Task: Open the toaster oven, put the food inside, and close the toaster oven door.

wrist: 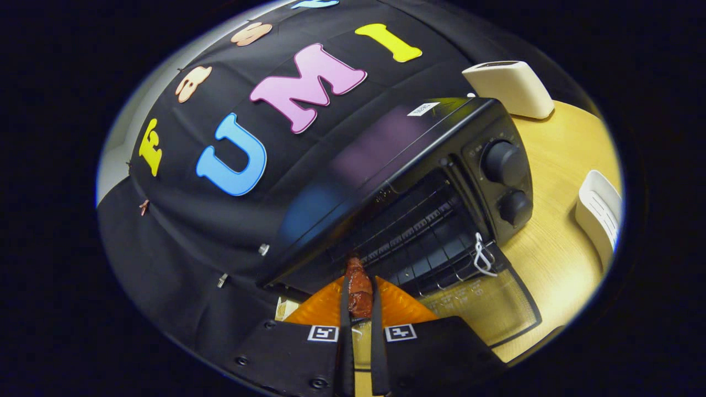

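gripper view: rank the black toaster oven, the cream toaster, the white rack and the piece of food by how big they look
1. Black toaster oven, door open.
2. Cream rounded toaster and white slatted rack look alike; fisheye edge distortion makes ranking them unsure.
3. Reddish-brown piece of food, smallest though nearest, held between the gripper jaws.

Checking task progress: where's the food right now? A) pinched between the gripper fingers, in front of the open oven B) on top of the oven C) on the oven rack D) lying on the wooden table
A: the gripper has both fingers pressed on the reddish-brown food, held at the mouth of the toaster oven, whose glass door is folded down open.
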A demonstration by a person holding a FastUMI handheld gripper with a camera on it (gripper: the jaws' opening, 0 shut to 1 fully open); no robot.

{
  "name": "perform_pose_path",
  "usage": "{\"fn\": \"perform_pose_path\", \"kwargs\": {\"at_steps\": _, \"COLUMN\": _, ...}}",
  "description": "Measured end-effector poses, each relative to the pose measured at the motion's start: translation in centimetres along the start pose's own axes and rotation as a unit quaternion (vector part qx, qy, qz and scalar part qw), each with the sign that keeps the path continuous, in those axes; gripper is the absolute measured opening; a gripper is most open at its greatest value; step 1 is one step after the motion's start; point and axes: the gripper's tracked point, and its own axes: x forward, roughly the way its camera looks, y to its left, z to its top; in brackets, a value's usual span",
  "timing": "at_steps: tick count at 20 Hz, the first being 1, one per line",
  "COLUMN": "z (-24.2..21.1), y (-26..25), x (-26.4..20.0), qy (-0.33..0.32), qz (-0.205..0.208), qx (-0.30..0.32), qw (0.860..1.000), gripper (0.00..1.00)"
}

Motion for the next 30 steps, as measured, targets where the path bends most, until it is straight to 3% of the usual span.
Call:
{"fn": "perform_pose_path", "kwargs": {"at_steps": 10, "z": 0.8, "y": -0.9, "x": 4.3, "qy": -0.083, "qz": -0.032, "qx": -0.058, "qw": 0.994, "gripper": 0.17}}
{"fn": "perform_pose_path", "kwargs": {"at_steps": 13, "z": 0.9, "y": -1.8, "x": 4.1, "qy": -0.089, "qz": -0.061, "qx": -0.094, "qw": 0.99, "gripper": 0.25}}
{"fn": "perform_pose_path", "kwargs": {"at_steps": 16, "z": -0.2, "y": -2.6, "x": 3.5, "qy": -0.067, "qz": -0.073, "qx": -0.124, "qw": 0.987, "gripper": 0.65}}
{"fn": "perform_pose_path", "kwargs": {"at_steps": 20, "z": -0.3, "y": -2.4, "x": 1.0, "qy": -0.061, "qz": -0.072, "qx": -0.159, "qw": 0.983, "gripper": 0.98}}
{"fn": "perform_pose_path", "kwargs": {"at_steps": 25, "z": -0.2, "y": -1.5, "x": -2.1, "qy": -0.043, "qz": -0.076, "qx": -0.192, "qw": 0.978, "gripper": 0.98}}
{"fn": "perform_pose_path", "kwargs": {"at_steps": 30, "z": -1.1, "y": -2.2, "x": -6.0, "qy": 0.007, "qz": -0.105, "qx": -0.264, "qw": 0.959, "gripper": 0.98}}
